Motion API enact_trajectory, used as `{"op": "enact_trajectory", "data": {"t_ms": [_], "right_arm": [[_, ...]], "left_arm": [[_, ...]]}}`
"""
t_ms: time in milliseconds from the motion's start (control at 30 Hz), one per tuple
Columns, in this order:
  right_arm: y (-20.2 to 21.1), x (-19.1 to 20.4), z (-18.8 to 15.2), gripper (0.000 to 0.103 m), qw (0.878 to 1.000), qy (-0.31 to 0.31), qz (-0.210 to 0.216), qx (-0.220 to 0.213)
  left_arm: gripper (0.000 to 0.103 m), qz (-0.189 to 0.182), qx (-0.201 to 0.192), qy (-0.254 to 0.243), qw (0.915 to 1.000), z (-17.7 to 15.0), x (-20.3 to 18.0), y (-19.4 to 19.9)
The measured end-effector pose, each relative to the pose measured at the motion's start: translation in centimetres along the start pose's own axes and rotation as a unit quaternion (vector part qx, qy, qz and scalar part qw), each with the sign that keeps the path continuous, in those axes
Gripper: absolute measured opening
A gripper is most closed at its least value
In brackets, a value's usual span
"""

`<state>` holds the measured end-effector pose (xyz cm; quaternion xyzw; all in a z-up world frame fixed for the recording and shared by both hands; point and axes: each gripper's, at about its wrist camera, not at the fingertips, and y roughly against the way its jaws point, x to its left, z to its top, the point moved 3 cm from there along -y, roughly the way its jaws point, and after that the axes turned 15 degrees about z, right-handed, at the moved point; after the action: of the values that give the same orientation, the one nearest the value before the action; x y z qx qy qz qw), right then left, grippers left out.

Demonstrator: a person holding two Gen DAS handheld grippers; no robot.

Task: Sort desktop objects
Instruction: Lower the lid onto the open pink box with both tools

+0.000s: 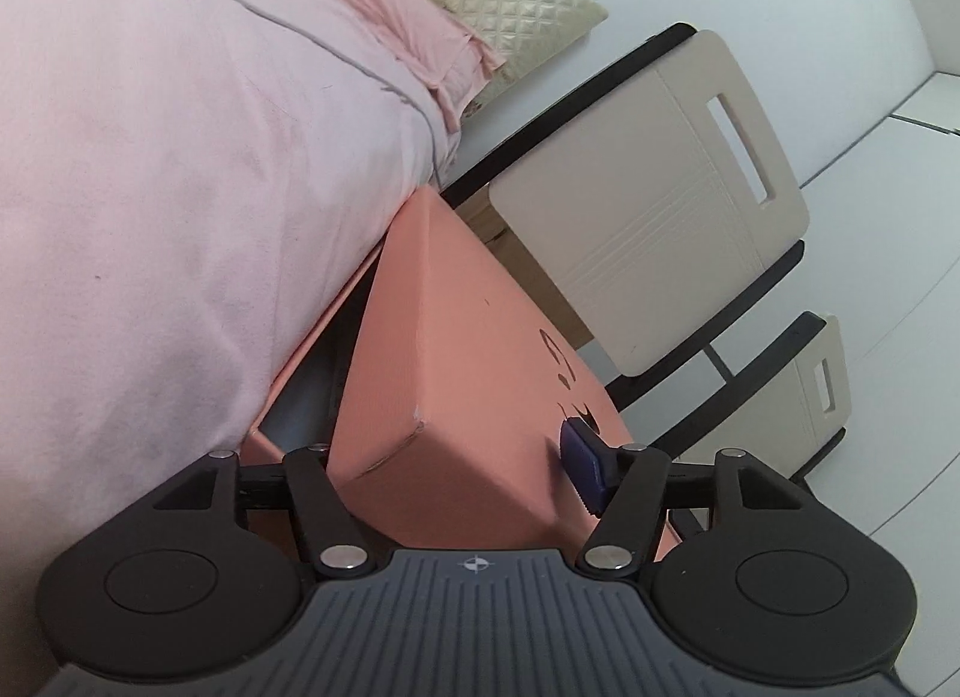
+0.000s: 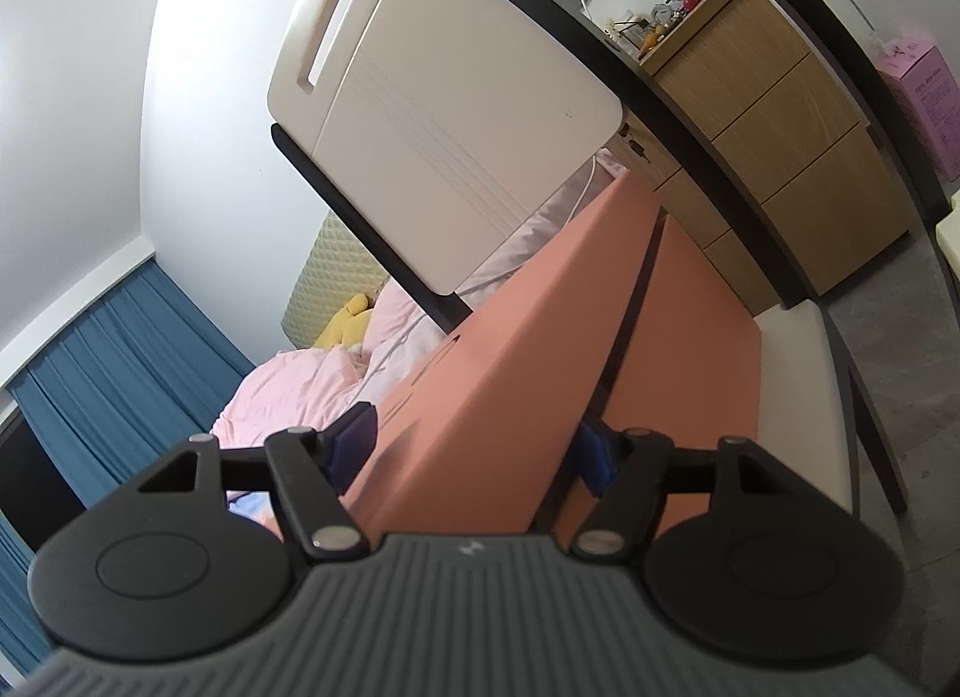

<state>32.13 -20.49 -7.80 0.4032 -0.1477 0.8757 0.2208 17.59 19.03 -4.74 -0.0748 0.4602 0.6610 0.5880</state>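
A salmon-pink box lid (image 1: 456, 349) with dark printed marks on its top lies tilted over the matching box base (image 1: 309, 340), with a dark gap between them. My left gripper (image 1: 447, 457) stands open around the lid's near corner. Its blue right pad (image 1: 585, 466) lies close by the printed top, and its left finger is hidden behind the lid's wall. In the right wrist view the same lid (image 2: 510, 349) fills the space between both blue pads (image 2: 354, 439), so my right gripper (image 2: 474, 445) is shut on it. The base (image 2: 690, 337) rests on a chair's white seat (image 2: 798, 397).
A bed with a pale pink cover (image 1: 150, 157) runs along the box's left side. Two cream chair backs (image 1: 648, 205) with black frames stand beyond the box. A wooden drawer unit (image 2: 780, 127), a pink carton (image 2: 924, 97) and a blue curtain (image 2: 120, 367) are further off.
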Motion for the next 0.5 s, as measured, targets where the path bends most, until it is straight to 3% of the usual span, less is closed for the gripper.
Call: {"op": "enact_trajectory", "data": {"t_ms": [133,233,367,433,500], "right_arm": [[0.2,0.4,-0.2,0.069,1.000,0.003,-0.009,0.003],[0.2,0.6,-0.5,0.069,1.000,-0.001,-0.009,0.006],[0.4,1.1,-0.7,0.070,1.000,-0.002,-0.013,0.009],[0.5,1.3,-0.8,0.071,1.000,0.003,-0.015,0.010],[0.6,1.7,-0.8,0.073,1.000,0.010,-0.020,0.013]], "left_arm": [[0.073,0.024,-0.030,-0.016,0.9992,0.0,-0.6,1.5],[0.082,0.056,-0.060,-0.038,0.9959,-0.4,-1.2,2.3],[0.092,0.115,-0.159,-0.076,0.9776,-0.8,-2.2,3.7],[0.092,0.128,-0.181,-0.091,0.9708,-1.0,-2.4,3.4],[0.092,0.128,-0.186,-0.099,0.9691,-1.3,-2.3,2.8]]}}
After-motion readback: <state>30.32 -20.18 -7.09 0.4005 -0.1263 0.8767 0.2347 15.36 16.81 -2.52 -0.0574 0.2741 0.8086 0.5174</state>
